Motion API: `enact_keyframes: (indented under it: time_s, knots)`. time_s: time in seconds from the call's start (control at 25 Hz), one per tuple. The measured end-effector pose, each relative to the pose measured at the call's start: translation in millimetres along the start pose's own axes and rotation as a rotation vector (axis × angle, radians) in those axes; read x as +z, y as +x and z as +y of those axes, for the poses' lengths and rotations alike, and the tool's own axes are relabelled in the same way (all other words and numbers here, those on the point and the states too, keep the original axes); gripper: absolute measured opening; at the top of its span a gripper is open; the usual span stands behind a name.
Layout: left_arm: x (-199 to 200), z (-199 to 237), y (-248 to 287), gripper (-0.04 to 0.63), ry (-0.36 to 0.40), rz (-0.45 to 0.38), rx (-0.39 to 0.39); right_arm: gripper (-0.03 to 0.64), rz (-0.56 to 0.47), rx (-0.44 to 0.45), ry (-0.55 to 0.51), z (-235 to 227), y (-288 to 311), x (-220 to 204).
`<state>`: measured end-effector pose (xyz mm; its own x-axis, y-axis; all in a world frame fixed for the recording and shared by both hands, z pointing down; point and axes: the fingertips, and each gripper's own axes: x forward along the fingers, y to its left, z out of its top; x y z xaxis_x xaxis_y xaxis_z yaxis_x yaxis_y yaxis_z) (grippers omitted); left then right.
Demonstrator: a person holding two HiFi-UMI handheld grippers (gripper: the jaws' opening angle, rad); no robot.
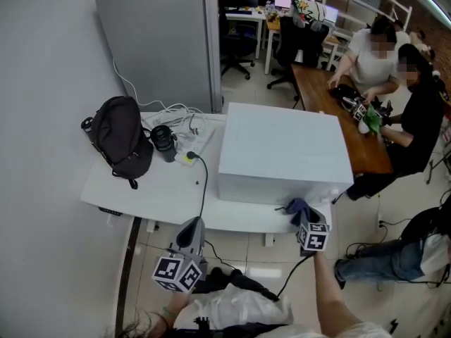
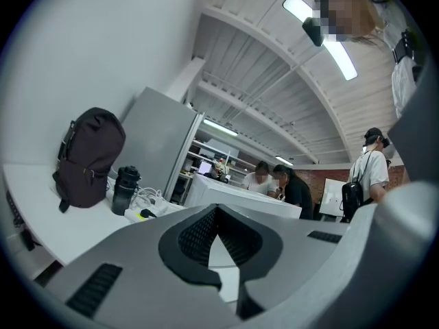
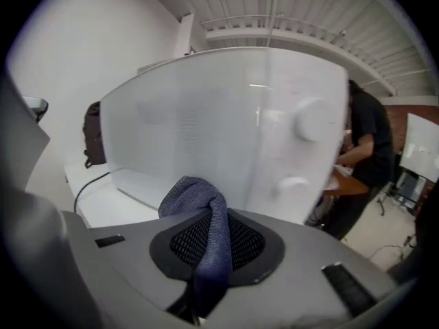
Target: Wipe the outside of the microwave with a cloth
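The white microwave stands on the white table, with its door and two knobs filling the right gripper view. My right gripper is at the microwave's front lower right corner, shut on a bunched blue cloth. In the right gripper view the cloth sticks out between the jaws just in front of the microwave's face; contact cannot be told. My left gripper hangs below the table's front edge, left of the microwave, jaws together and holding nothing.
A black backpack, a dark bottle and a power strip with cables sit on the table's left half. A black cord runs over the front edge. A grey cabinet stands behind. People work at a wooden table to the right.
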<state>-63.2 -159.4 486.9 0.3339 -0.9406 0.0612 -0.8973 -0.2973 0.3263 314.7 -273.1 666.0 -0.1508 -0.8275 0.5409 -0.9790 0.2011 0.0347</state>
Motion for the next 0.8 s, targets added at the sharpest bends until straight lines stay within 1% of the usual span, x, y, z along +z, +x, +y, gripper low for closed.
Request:
enact_keyframes:
  time_s: [0.08, 0.16, 0.2, 0.28, 0.4, 0.48, 0.56, 0.64, 0.72, 0.8]
  knots:
    - [-2.5, -5.5, 6.3, -0.014, 0.000, 0.007, -0.019, 0.075, 0.021, -0.114, 0.045, -57.2, -18.7, -13.6]
    - [-5.9, -12.0, 11.9, -0.014, 0.001, 0.016, -0.039, 0.075, 0.045, -0.201, 0.072, -100.6, -36.1, -28.2]
    - [-7.8, -14.9, 14.0, -0.014, 0.002, 0.020, -0.048, 0.075, 0.051, -0.223, 0.077, -112.5, -45.3, -30.9]
    - [-10.5, -19.4, 17.7, -0.014, 0.001, 0.027, -0.058, 0.075, 0.051, -0.214, 0.067, -119.4, -54.9, -33.8]
    - [-10.5, -24.8, 20.5, -0.014, 0.002, 0.027, -0.063, 0.075, 0.026, -0.125, 0.064, -92.6, -64.4, -21.4]
    - [-10.5, -29.4, 20.2, -0.014, 0.007, 0.027, -0.070, 0.075, -0.021, -0.068, 0.108, -65.7, -78.1, 5.2]
    - [-13.8, -32.9, 19.3, -0.014, 0.011, 0.033, -0.080, 0.075, -0.088, 0.003, 0.160, -36.3, -94.9, 49.6]
    - [-19.3, -32.8, 17.7, -0.014, 0.012, 0.049, -0.085, 0.075, -0.152, 0.103, 0.191, -3.8, -112.0, 106.2]
    - [-21.7, -27.2, 14.9, -0.014, 0.009, 0.057, -0.078, 0.075, -0.192, 0.216, 0.185, 30.3, -125.7, 165.8]
    - [-18.6, -16.9, 11.4, -0.014, 0.003, 0.048, -0.067, 0.075, -0.213, 0.321, 0.137, 66.3, -133.1, 222.5]
